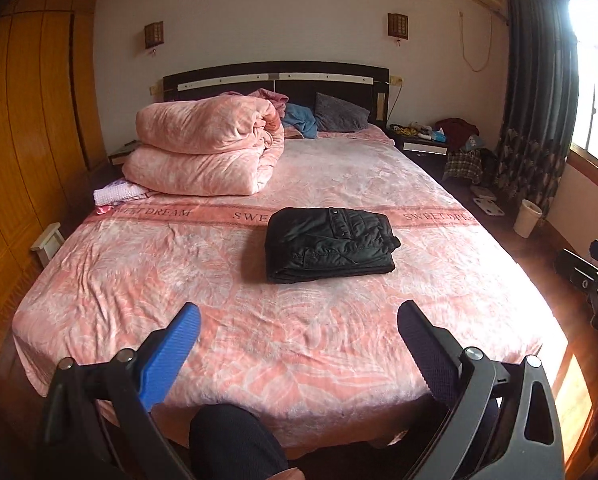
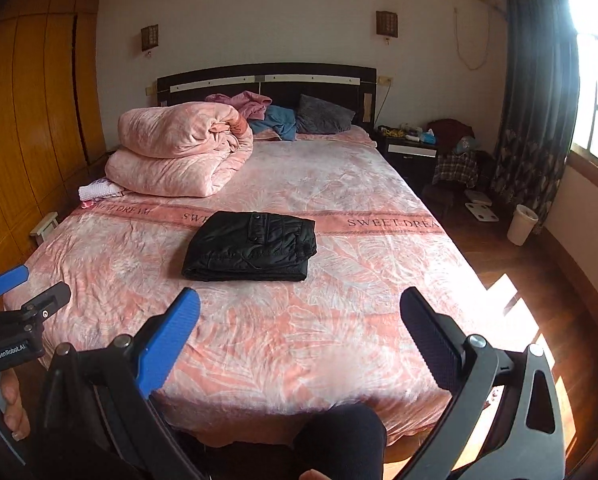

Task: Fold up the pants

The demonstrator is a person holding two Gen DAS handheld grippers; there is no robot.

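Right gripper (image 1: 597, 280) cut off by right edge of left wrist view, only dark body parts showing; fingertips out of sight there

Bed (image 1: 339, 184) as landmark: near foot edge hidden behind gripper frames and dark-clothed knee (image 1: 235, 436)

White cloth (image 1: 117, 195) at bed's left side, partly buried under rolled quilt (image 1: 207, 148)

Nightstand (image 2: 409, 151) right of bed: clutter on top too small to identify, possibly tissue box

Window (image 2: 597, 64) far right of bed: blown out by glare

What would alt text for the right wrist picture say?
Folded black pants lie in a neat bundle on a pink bed, untouched. The right gripper hangs open and empty near the foot of the bed, with the left gripper at the left edge.
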